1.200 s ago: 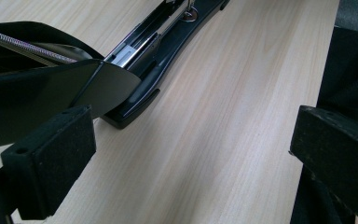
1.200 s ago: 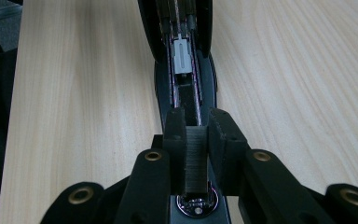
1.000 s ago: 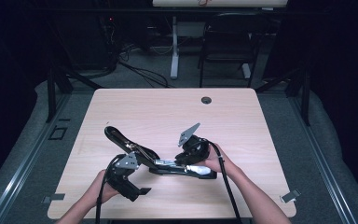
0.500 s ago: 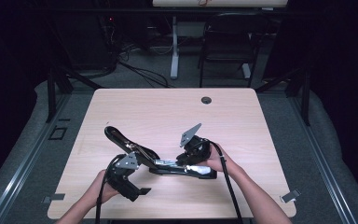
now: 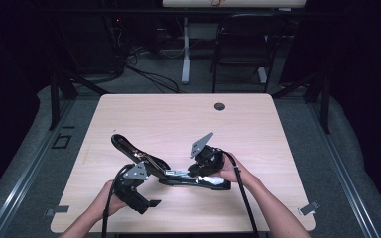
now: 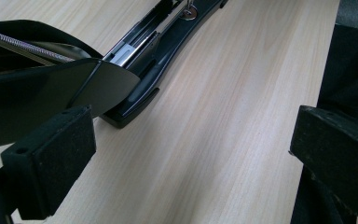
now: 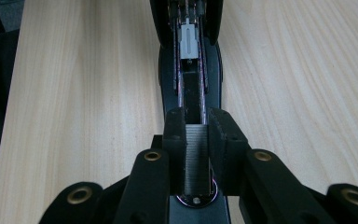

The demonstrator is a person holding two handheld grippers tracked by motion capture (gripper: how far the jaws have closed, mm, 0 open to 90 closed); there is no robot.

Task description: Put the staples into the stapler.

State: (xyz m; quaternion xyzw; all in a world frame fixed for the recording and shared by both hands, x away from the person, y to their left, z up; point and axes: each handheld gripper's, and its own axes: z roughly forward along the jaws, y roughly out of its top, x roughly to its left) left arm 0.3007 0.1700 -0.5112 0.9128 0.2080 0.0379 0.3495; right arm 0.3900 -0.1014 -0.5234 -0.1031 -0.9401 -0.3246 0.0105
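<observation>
A black stapler (image 5: 194, 179) lies on the wooden table (image 5: 178, 124) with its top arm (image 5: 133, 150) swung up and back to the left. My right gripper (image 5: 196, 173) is over the stapler's base, shut on a grey strip of staples (image 7: 196, 156) held just above the open magazine channel (image 7: 191, 93). The grey pusher (image 7: 189, 43) sits farther along the channel. My left gripper (image 6: 191, 158) stands open beside the stapler, its left pad (image 6: 51, 158) close under the raised top arm (image 6: 37, 88), with only bare table between the pads.
A round cable hole (image 5: 220, 106) sits near the table's far edge. Chair and desk legs (image 5: 186, 54) stand on the floor beyond. Both forearms come in over the near edge. The far half of the table is bare wood.
</observation>
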